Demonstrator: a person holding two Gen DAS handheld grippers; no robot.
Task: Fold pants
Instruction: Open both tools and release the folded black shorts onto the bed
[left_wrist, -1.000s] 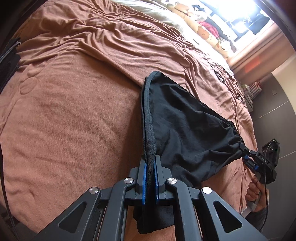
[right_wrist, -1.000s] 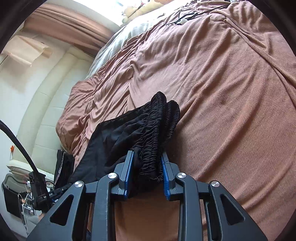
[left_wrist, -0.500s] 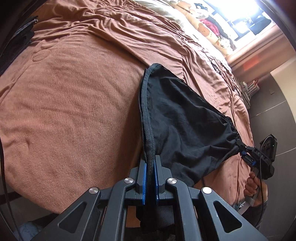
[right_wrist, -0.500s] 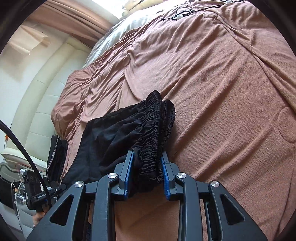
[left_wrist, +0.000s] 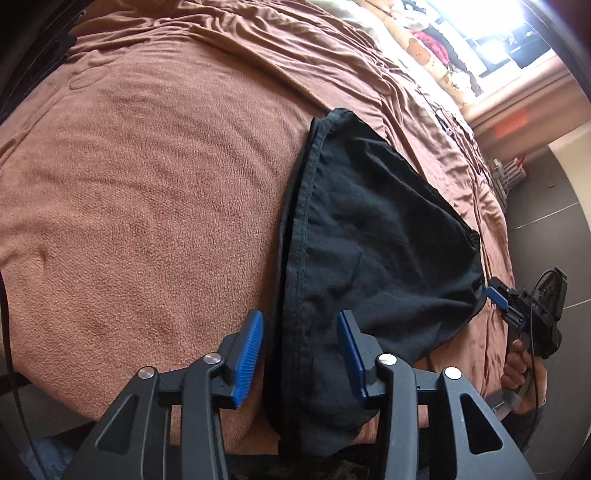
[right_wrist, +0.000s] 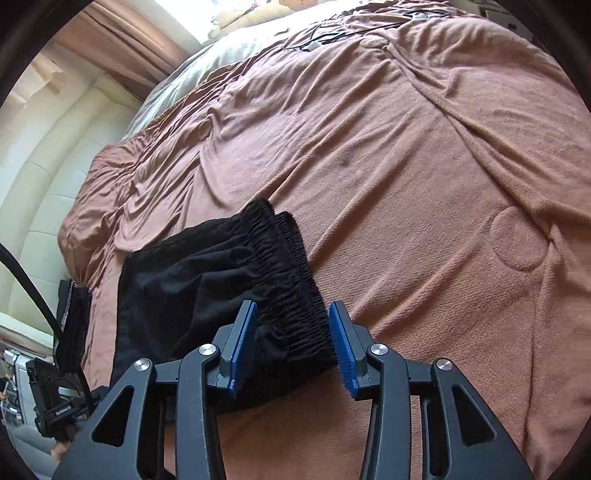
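Black pants (left_wrist: 373, 251) lay folded on a brown blanket (left_wrist: 155, 206) near the bed's front edge, hem end toward the left gripper (left_wrist: 301, 350) and gathered waistband (right_wrist: 291, 280) toward the right gripper (right_wrist: 291, 343). Both sets of blue-padded jaws were opening — cloth lay between the pads of each, but neither pair pressed on it, so the pants rested released on the blanket. From 10 to 2 o'clock of the garment the blanket ran wide and bare, rumpled only at the far side; at 6 o'clock the hem corner hung at the mattress edge.

No container showed in either view.

The left wrist view alone caught the stitched side seam, a bright window (left_wrist: 480, 22) with stacked patterned bedding (left_wrist: 424, 48) at 1 o'clock, dark floor (left_wrist: 543, 206) at 3 o'clock, and the person's hand (left_wrist: 517, 365) gripping the right gripper's handle. The right wrist view alone showed a cream padded headboard (right_wrist: 48, 192) at 9 o'clock, a curtain (right_wrist: 122, 40) at 11 o'clock, a second dark folded garment (right_wrist: 72, 321) at the blanket's left edge — and a round stitched patch (right_wrist: 521, 240) at 3 o'clock.
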